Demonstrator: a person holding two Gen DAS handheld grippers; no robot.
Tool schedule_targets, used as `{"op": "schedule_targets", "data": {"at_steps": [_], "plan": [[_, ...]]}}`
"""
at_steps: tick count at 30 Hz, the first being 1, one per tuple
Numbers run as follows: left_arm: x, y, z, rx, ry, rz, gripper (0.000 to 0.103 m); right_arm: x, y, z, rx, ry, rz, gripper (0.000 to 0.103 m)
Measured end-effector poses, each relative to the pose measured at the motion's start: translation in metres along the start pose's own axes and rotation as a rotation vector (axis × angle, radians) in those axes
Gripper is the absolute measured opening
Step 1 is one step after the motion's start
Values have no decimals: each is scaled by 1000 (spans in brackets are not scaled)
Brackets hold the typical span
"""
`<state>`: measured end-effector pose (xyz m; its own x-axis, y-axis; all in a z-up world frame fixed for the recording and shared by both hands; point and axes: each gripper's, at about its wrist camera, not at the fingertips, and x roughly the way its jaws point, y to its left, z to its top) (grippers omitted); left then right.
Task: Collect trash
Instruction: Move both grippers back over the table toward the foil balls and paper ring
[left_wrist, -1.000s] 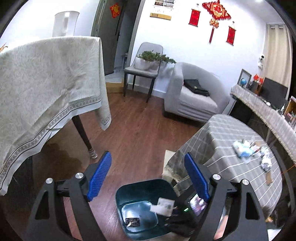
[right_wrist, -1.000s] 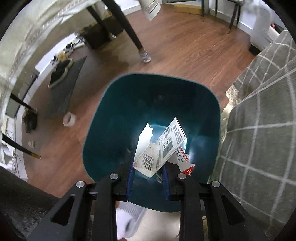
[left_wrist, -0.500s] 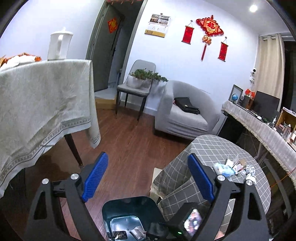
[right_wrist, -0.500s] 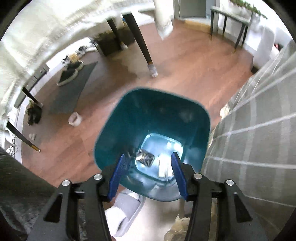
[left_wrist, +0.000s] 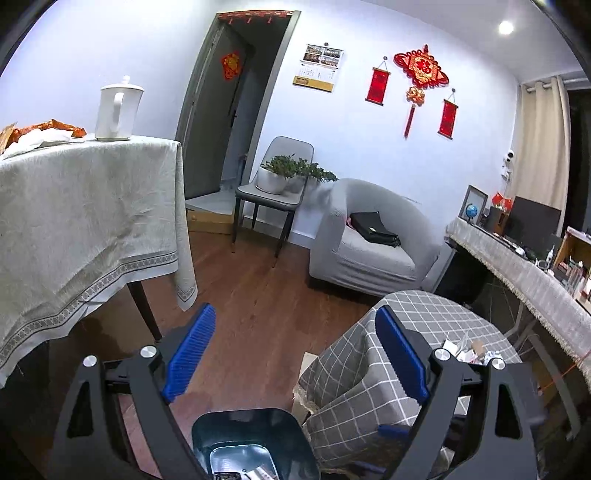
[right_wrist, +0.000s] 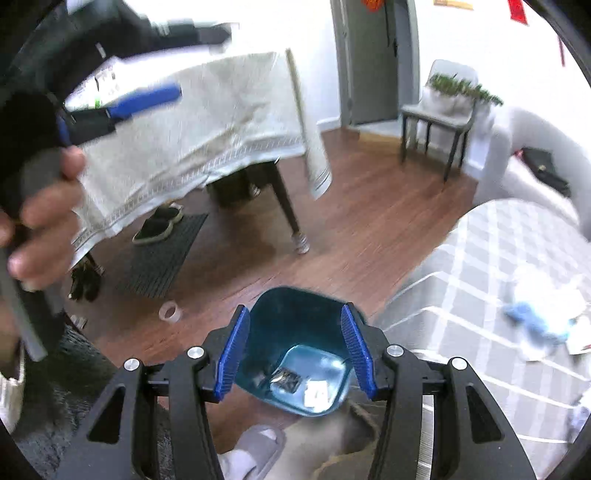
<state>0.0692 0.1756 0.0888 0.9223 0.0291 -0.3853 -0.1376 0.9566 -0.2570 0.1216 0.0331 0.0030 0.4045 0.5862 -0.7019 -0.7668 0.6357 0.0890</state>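
Wrappers (right_wrist: 300, 387), print perhaps too blurred to read, lie in teal bin (right_wrist: 295, 314); both grippers (left_wrist: 295, 354) (right_wrist: 297, 350) gape empty.

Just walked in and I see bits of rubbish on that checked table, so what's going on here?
A person with a gripper in each hand is clearing trash into the teal bin on the floor. The right gripper is above the bin, its jaws open with nothing between them; wrappers lie at the bin's bottom. The left gripper is open and empty too. More litter waits on the checked table beside the bin.
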Motion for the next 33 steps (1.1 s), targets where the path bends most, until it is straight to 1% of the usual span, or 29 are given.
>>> {"op": "schedule_targets", "data": {"at_steps": [3, 6, 8, 12, 16, 18, 22, 25, 28, 33], "plan": [[4, -6, -1, -12, -14, 6, 93, -23, -11, -1, 13, -39, -31, 53], [12, -19, -5, 4, 4, 0, 93, -46, -24, -4, 26, -67, -92, 57], [16, -30, -7, 25, 13, -11, 93, -58, -36, -9, 40, -77, -125, 60], [22, -54, -13, 63, 27, -40, 93, -80, -61, -18, 67, -91, -203, 62], [25, -78, -18, 110, 26, -61, 93, -96, -86, -29, 102, -100, -263, 72], [28, -90, -22, 137, 38, -79, 93, -104, -99, -35, 121, -102, -294, 72], [37, -112, -33, 172, 73, -108, 93, -120, -119, -45, 153, -114, -326, 76], [42, -131, -44, 201, 99, -147, 93, -130, -130, -54, 165, -111, -346, 76], [45, -152, -59, 256, 126, -178, 93, -135, -143, -60, 197, -111, -343, 77], [49, -188, -84, 360, 186, -262, 93, -142, -168, -70, 276, -102, -319, 77]]}}
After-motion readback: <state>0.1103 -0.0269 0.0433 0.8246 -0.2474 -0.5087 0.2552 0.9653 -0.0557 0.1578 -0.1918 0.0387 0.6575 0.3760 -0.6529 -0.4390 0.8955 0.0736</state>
